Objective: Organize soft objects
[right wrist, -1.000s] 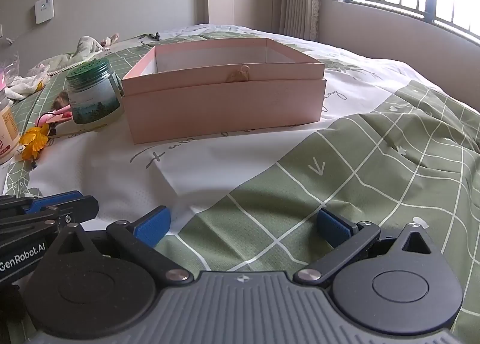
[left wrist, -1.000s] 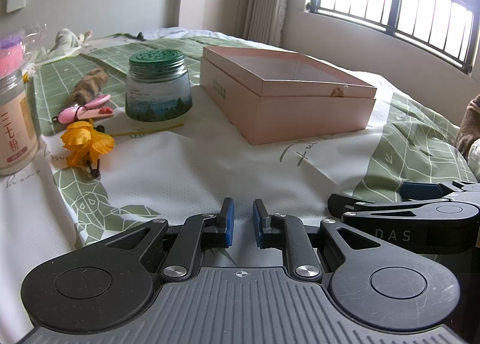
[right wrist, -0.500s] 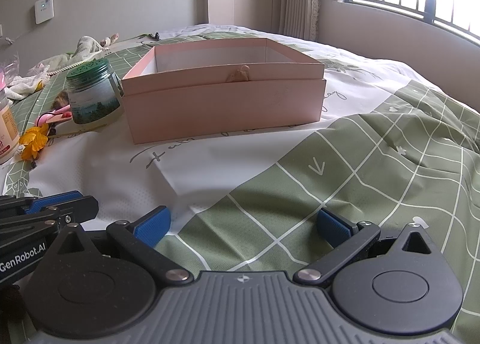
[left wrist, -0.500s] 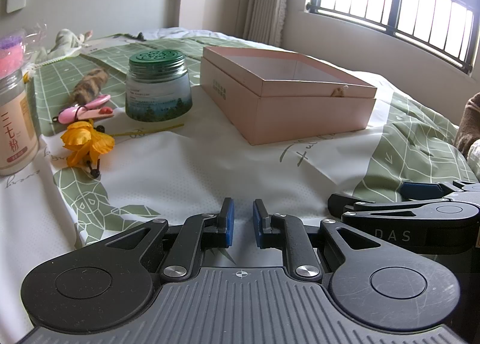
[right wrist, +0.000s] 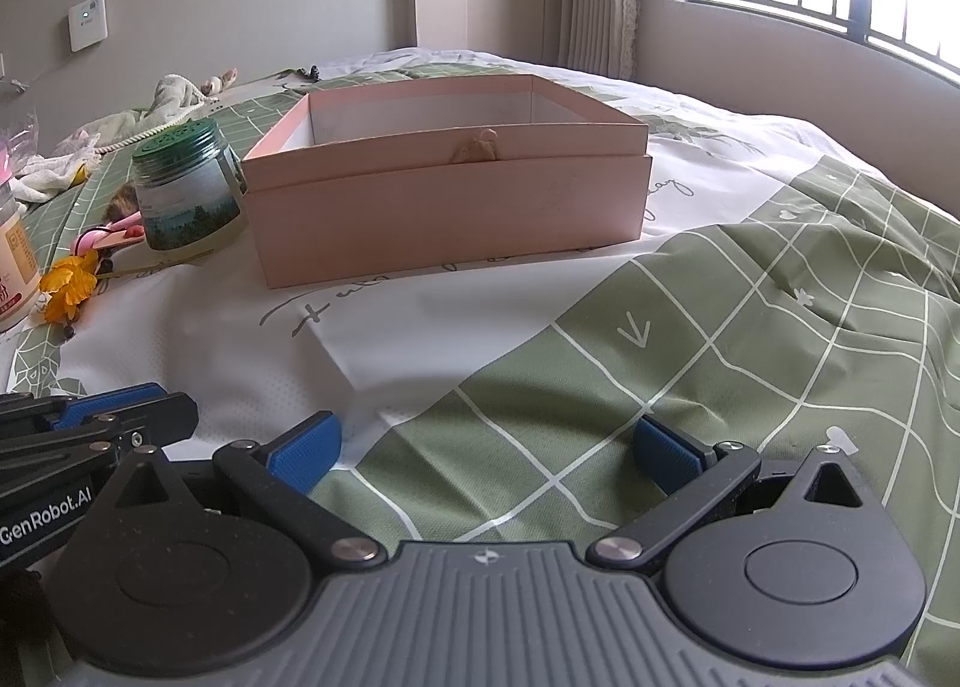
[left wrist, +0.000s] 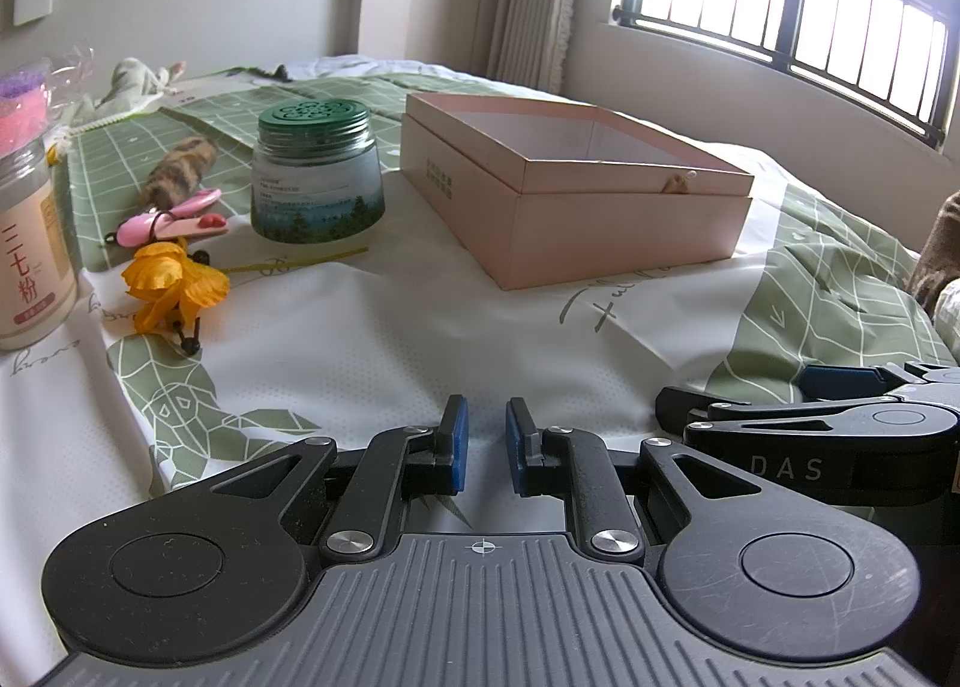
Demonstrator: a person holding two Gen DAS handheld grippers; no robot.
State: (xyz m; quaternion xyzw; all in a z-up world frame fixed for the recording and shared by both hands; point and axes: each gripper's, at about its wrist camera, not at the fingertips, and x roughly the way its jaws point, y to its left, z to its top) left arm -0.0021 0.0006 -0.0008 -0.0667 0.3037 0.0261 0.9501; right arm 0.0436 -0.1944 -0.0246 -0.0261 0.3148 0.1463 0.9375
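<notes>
An open pink box (left wrist: 576, 195) stands on the bed, also in the right wrist view (right wrist: 447, 180). Left of it lie an orange fabric flower (left wrist: 174, 285), a pink hair clip (left wrist: 171, 222) and a brown furry piece (left wrist: 180, 174). The flower also shows in the right wrist view (right wrist: 69, 285). My left gripper (left wrist: 486, 447) rests low over the bedspread, nearly shut with a narrow gap, holding nothing. My right gripper (right wrist: 486, 450) is wide open and empty beside it, well short of the box.
A green-lidded glass jar (left wrist: 315, 177) stands between the small items and the box. A white jar with a label (left wrist: 30, 243) stands at the far left. Crumpled cloth (right wrist: 120, 123) lies at the back. The bedspread (right wrist: 750, 327) is wrinkled at the right.
</notes>
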